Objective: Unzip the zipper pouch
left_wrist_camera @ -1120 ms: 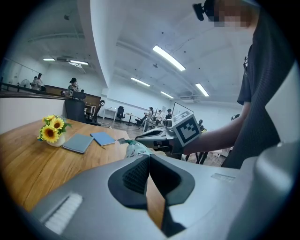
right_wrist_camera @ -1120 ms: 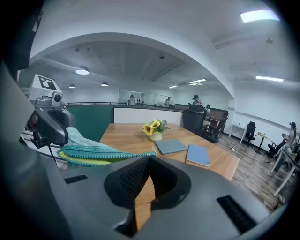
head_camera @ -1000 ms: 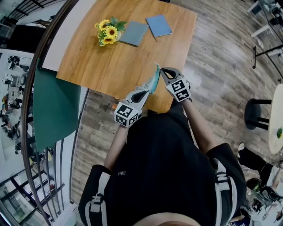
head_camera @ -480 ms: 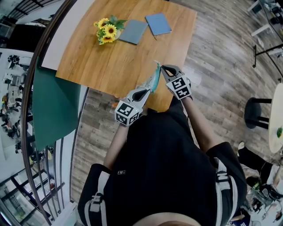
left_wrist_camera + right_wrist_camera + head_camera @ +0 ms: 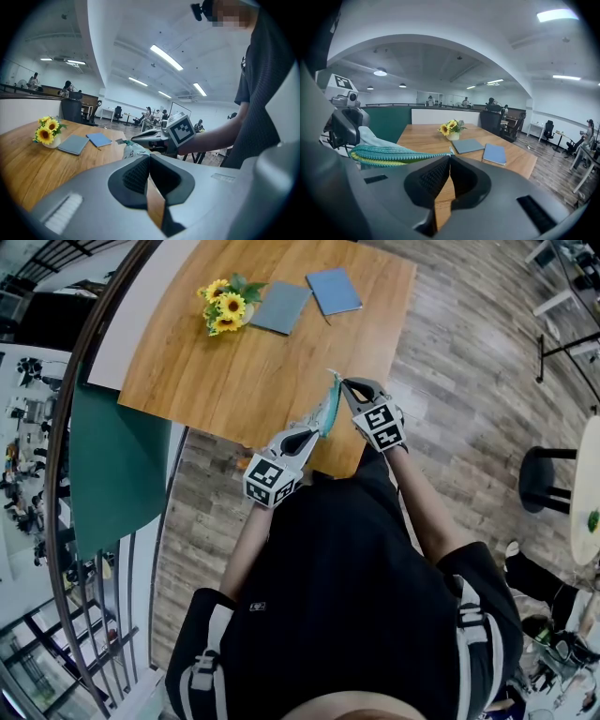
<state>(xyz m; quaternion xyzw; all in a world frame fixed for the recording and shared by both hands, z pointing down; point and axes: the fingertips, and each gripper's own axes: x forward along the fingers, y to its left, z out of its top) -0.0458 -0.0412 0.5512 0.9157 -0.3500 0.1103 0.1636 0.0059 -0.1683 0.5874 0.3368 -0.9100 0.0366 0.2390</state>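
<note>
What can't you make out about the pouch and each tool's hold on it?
Zipper pull: too small in the head view; the right tool's shut jaws cover that end in the right gripper view.
How far the zipper pouch is unzipped: edge-on in the head view, only one side shows in the right gripper view.
The left tool's hold: its own jaws hide the pouch end in the left gripper view.

My left tongs point(image 5: 312, 430) and right tongs point(image 5: 345, 386) are grey, patterned with black-and-white square markers. The pouch point(image 5: 328, 409) is teal, striped yellow. The sunflowers point(image 5: 225, 310) are yellow, one notebook point(image 5: 281, 307) slate grey, the other notebook point(image 5: 335, 292) blue, and the table point(image 5: 244, 362) brown wood grain.
</note>
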